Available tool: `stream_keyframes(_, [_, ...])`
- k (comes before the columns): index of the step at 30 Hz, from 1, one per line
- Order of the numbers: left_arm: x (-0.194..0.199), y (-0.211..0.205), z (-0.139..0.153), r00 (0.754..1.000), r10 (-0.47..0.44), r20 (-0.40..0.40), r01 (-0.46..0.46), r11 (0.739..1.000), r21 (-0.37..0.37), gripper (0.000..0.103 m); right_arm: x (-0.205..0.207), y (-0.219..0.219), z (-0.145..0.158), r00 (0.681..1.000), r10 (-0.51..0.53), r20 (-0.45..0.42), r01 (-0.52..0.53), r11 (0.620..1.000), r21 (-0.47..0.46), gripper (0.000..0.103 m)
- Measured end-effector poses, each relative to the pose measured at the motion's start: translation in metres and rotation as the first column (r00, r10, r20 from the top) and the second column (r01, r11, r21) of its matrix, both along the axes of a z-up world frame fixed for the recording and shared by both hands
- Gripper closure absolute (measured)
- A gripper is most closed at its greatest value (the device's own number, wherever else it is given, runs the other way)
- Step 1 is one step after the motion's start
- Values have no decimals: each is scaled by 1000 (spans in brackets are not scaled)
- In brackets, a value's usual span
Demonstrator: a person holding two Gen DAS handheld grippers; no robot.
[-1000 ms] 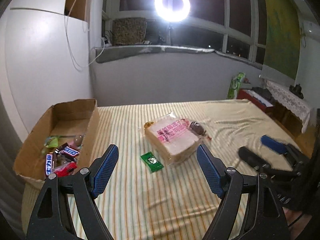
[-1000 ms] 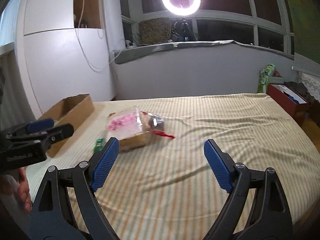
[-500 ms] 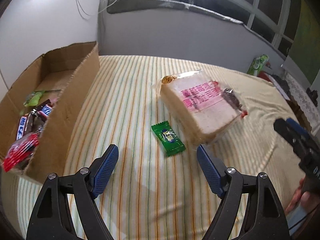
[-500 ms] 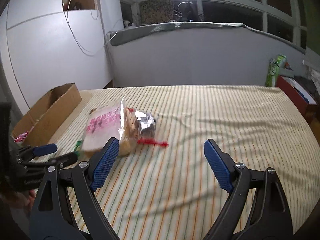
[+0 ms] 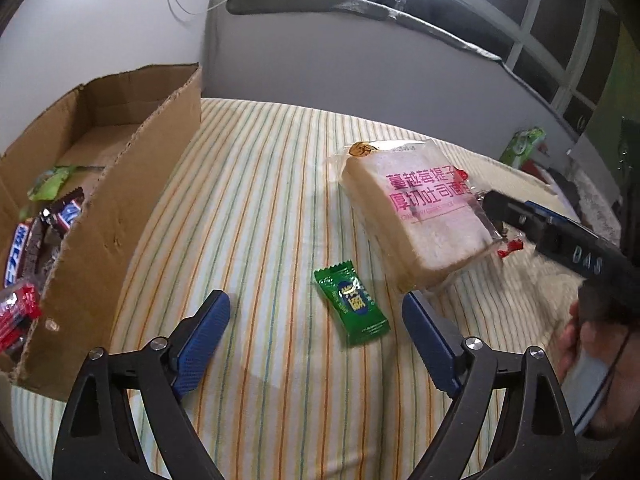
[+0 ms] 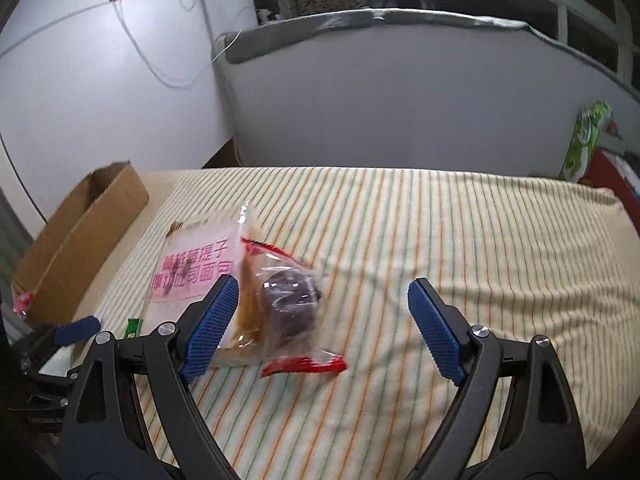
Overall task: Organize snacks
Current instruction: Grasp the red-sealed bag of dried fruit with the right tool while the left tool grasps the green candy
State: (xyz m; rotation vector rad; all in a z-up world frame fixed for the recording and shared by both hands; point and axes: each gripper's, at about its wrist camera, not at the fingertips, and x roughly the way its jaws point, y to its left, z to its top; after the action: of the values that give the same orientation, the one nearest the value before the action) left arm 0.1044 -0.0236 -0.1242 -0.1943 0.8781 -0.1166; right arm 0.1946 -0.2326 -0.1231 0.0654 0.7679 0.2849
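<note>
A green candy packet (image 5: 352, 307) lies on the striped bed, between and just ahead of the open jaws of my left gripper (image 5: 316, 340). A bagged loaf of sliced bread (image 5: 416, 208) with pink print lies to its right. In the right wrist view the bread (image 6: 192, 276) lies left of a clear packet with a dark snack and red ends (image 6: 292, 308). My right gripper (image 6: 320, 320) is open and empty, low over that dark snack packet. The cardboard box (image 5: 116, 200) at the left holds chocolate bars and other snacks.
The bed sheet (image 6: 460, 240) stretches wide to the right. A white wall and a grey ledge (image 6: 360, 20) stand behind the bed. A green package (image 6: 584, 140) and a red box sit past the bed's far right edge. The right gripper also shows in the left wrist view (image 5: 560, 236).
Both grippers have moved forward and down toward the snacks. The green candy now sits close between the left jaws, and the dark snack packet sits close in front of the right jaws.
</note>
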Motion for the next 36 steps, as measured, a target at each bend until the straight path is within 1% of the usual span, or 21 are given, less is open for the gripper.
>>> stream_keyframes(1, [-3, 2, 0, 1000, 2, 10, -2, 1000, -13, 15, 2, 0, -2, 1000, 3, -12, -3, 1000, -3, 16])
stream_keyframes(3, [-3, 2, 0, 1000, 6, 8, -6, 1000, -8, 15, 8, 3, -8, 999, 19, -47, -20, 1000, -20, 30])
stream_keyframes(4, [-1, 0, -1, 1000, 7, 0, -7, 1000, 9, 16, 10, 7, -11, 998, 32, -59, -34, 999, -29, 33])
stream_keyframes(6, [3, -5, -2, 1000, 5, -13, -5, 999, 45, 17, 13, 12, -16, 996, 48, -81, -52, 998, -46, 53])
stream_keyframes(7, [5, -10, -3, 1000, -2, -20, 3, 998, 69, 17, 15, 13, -17, 995, 55, -89, -59, 997, -44, 55])
stream_keyframes(10, [9, -19, -4, 999, -11, -31, 15, 994, 110, 18, 16, 13, -19, 993, 61, -97, -64, 997, -33, 57])
stream_keyframes(13, [10, -23, -6, 999, -17, -33, 21, 991, 135, 25, 16, 13, -20, 993, 64, -100, -67, 997, -27, 58])
stream_keyframes(15, [8, -24, -5, 999, -27, -21, 30, 989, 142, 45, 17, 13, -21, 992, 68, -103, -70, 997, -17, 59])
stream_keyframes(16, [7, -28, -4, 999, -35, -13, 37, 988, 150, 48, 18, 11, -22, 992, 68, -104, -69, 998, -8, 59])
stream_keyframes(17, [6, -30, -3, 999, -40, -6, 41, 986, 162, 55, 19, 10, -22, 992, 68, -105, -68, 998, -2, 59])
stream_keyframes(18, [4, -32, -3, 999, -43, 2, 42, 983, 177, 64, 19, 9, -23, 992, 67, -104, -67, 998, 4, 59])
stream_keyframes(19, [2, -35, -2, 999, -46, 15, 42, 979, 197, 70, 19, 8, -23, 992, 67, -104, -67, 998, 6, 59])
stream_keyframes(20, [1, -37, 0, 998, -51, 21, 46, 978, 205, 80, 18, 7, -23, 992, 66, -104, -65, 998, 7, 59])
stream_keyframes(22, [2, -38, -1, 998, -55, 27, 48, 976, 212, 80, 18, 8, -23, 992, 65, -105, -65, 998, 5, 59])
stream_keyframes(28, [6, -32, 0, 998, -55, 28, 49, 983, 176, 80, 18, 9, -23, 993, 63, -105, -63, 998, 2, 59])
stream_keyframes(36, [3, -31, -2, 998, -58, 29, 53, 985, 162, 80, 18, 10, -24, 992, 62, -107, -62, 998, 6, 59])
